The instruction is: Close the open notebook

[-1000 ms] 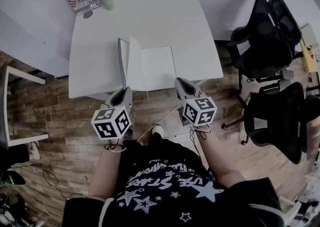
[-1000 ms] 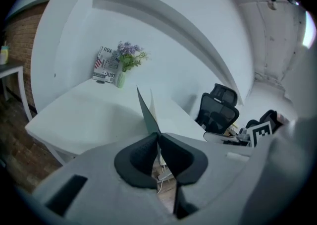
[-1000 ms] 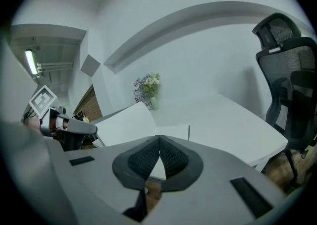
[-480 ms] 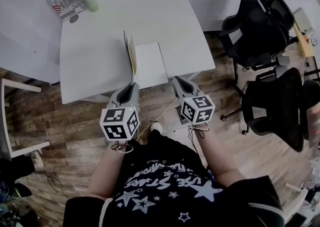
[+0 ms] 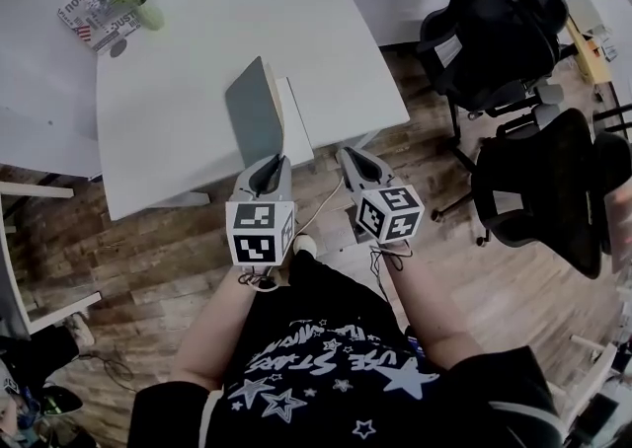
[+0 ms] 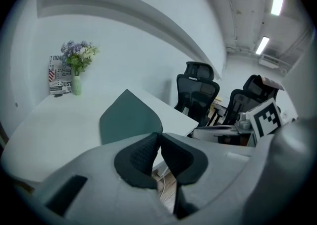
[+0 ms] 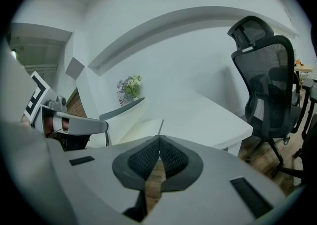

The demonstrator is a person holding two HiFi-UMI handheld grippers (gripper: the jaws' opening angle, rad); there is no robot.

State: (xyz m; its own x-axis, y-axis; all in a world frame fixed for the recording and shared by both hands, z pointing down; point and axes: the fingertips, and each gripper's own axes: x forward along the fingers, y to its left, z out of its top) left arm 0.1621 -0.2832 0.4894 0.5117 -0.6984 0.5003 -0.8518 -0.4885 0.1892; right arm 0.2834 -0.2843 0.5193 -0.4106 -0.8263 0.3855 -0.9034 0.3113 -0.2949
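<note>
At the upper left of the head view, a vase (image 5: 148, 14) of flowers stood by a printed box (image 5: 91, 20) at the far corner of the white table (image 5: 188, 91). Right of them, near the table's front edge, lay the notebook (image 5: 298, 125). Its grey-green cover (image 5: 255, 112) stood raised and tilted over the white pages, not yet laid flat.

Below the cover, the left gripper (image 5: 271, 164) reached up from the lower centre of the frame. Its jaws were pressed together, pinching the cover's near edge. In the left gripper view the cover's corner met the jaw tips.

Just to the right, the right gripper (image 5: 349, 154) hung over the table's front edge, beside the notebook's right side. Its jaws were pressed together. In the right gripper view a thin sliver (image 7: 160, 126) rose from the tips; I cannot tell what it was.

At the far right, two black chairs (image 5: 479, 37) stood on the wooden floor (image 5: 148, 259), one at the upper right and one lower.
</note>
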